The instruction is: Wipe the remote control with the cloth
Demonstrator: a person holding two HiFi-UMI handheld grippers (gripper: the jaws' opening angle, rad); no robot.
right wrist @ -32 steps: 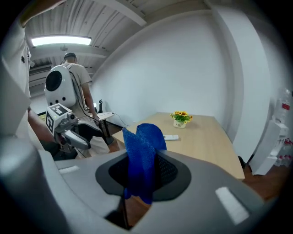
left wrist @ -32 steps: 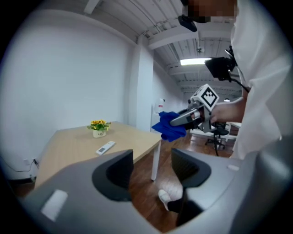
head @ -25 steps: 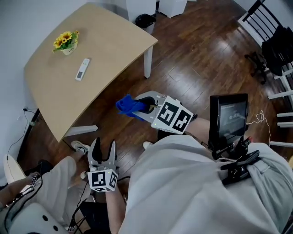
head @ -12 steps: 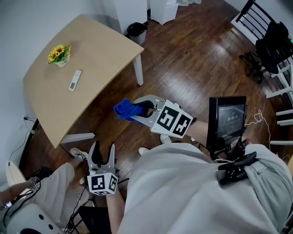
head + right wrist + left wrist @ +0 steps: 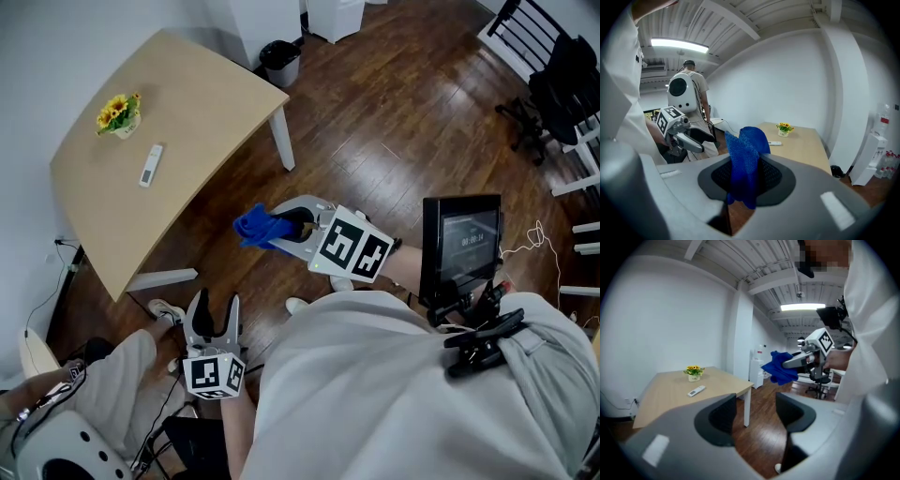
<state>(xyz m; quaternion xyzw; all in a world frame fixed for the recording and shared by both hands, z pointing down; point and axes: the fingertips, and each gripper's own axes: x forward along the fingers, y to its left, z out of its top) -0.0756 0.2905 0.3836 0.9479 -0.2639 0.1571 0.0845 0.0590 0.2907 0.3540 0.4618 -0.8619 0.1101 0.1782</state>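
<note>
the head view looked steeply down over the person's torso, with the counter (image 5: 187, 122) far off at upper left across the wood floor (image 5: 394, 141). the left claw (image 5: 215, 302) view sat low and faced along its parted jaws toward that counter — well away. the right claw (image 5: 279, 225) view faced it too, past the cloth (image 5: 745, 164) it pinched. all three shared the counter and remote control (image 5: 150, 165); each claw view caught the other claw.
</note>
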